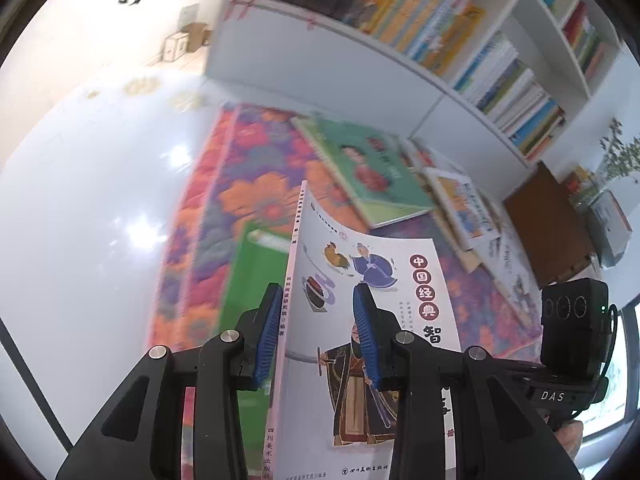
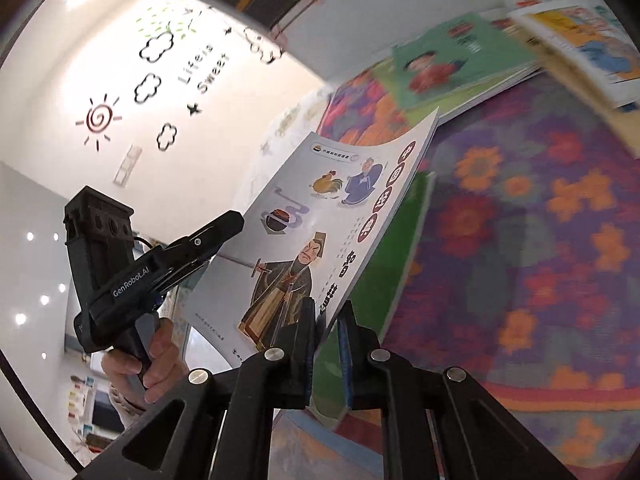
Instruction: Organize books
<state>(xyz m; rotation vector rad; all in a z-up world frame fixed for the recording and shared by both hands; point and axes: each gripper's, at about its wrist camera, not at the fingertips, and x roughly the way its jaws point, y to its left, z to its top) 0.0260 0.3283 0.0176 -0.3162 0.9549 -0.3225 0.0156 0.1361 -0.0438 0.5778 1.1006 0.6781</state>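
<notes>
A white picture book [image 1: 384, 252] with a robed cartoon figure on its cover hangs lifted above the flowered mat [image 1: 248, 168], bowed between both grippers. My left gripper [image 1: 318, 316] is shut on the book at its spine side, the blue pads [image 1: 268, 332] on either side of it. In the right wrist view the same book [image 2: 320, 208] slants up to the left, and my right gripper [image 2: 326, 332] is shut on its near long edge. The left gripper [image 2: 224, 236] clamps the opposite edge, with a hand [image 2: 152, 360] on its handle.
A green book [image 2: 384, 272] lies flat on the mat [image 2: 520, 240] beneath the lifted one. Farther back lie a green-covered book [image 1: 368, 168] and several more [image 1: 464, 208]. A white bookshelf [image 1: 440, 92] full of books stands behind. White floor [image 1: 80, 200] spreads to the left.
</notes>
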